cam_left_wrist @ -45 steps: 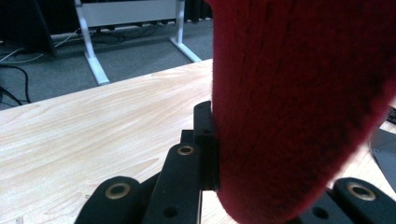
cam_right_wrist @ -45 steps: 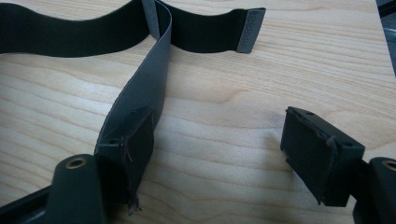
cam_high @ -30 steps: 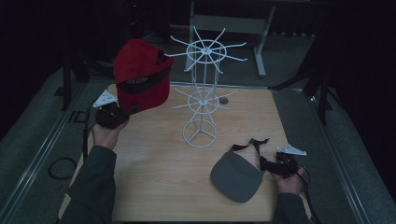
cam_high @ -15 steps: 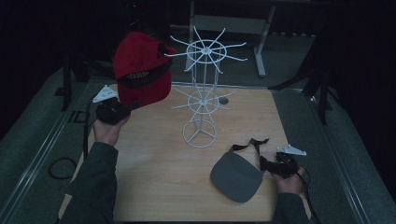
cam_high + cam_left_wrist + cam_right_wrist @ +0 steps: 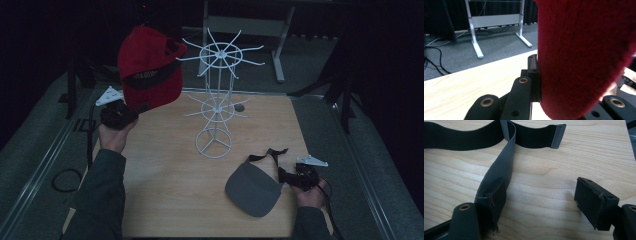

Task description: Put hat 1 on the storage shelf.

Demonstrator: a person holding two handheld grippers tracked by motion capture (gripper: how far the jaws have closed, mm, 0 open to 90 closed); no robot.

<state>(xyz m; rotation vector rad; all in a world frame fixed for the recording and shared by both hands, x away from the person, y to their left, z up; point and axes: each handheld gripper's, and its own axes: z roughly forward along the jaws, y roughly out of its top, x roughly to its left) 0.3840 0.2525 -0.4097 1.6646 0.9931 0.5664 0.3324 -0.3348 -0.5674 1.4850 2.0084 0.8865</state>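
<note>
A red cap (image 5: 149, 75) is held up above the table's left side, beside the top ring of a white wire rack (image 5: 216, 107). My left gripper (image 5: 134, 110) is shut on its lower edge. In the left gripper view the cap's red cloth (image 5: 584, 57) is pressed against the black jaw. A grey visor (image 5: 252, 190) lies flat on the table at the front right. My right gripper (image 5: 287, 176) rests on the wood at its strap. In the right gripper view the gripper (image 5: 544, 202) is open, and the dark strap (image 5: 501, 170) runs along its left jaw.
The wooden table (image 5: 165, 190) ends in grey carpet on both sides. A white metal frame (image 5: 280, 55) stands behind it. A black cable (image 5: 65, 177) loops on the floor at the left. A small dark object (image 5: 239, 107) lies behind the rack.
The left gripper has raised the red cap slightly, up and a little left. The right gripper and the visor have not moved.
</note>
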